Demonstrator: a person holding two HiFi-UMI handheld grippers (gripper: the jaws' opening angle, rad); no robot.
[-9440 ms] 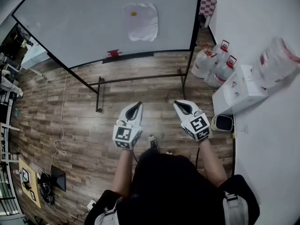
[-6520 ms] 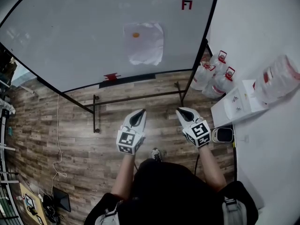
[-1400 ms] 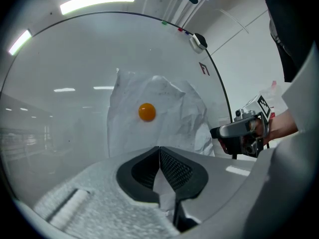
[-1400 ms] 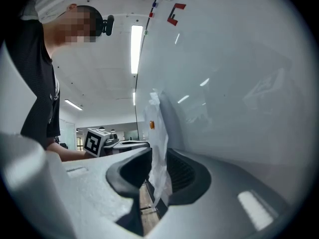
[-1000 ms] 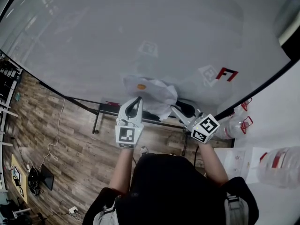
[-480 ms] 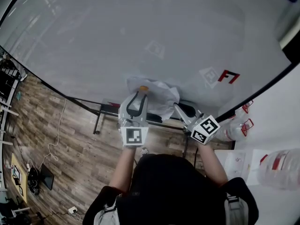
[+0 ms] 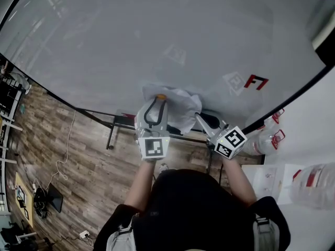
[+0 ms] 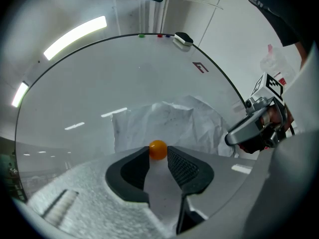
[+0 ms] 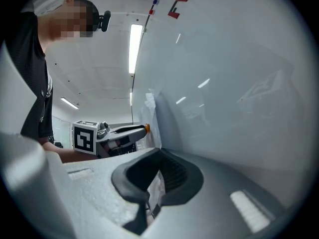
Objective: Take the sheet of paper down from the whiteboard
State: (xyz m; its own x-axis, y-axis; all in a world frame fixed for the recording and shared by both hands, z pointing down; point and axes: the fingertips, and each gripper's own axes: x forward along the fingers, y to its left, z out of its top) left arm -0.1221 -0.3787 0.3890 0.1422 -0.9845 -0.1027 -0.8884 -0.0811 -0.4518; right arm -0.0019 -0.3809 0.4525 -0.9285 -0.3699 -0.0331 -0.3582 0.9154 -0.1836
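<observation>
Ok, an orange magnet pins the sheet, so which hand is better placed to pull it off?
Left. The left tongs, which have just been opening, bracket the orange magnet at their tips; the right tongs are shut on the edge of the sheet.

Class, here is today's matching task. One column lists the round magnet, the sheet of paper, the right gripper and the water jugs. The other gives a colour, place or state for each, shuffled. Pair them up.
Column 1
1. round magnet
2. sheet of paper
3. right gripper
4. water jugs

Column 2
A. shut on the paper's edge
B. standing on the floor
C. orange
D. white and crumpled, against the whiteboard

Pairs: 1-C, 2-D, 3-A, 4-B
</observation>
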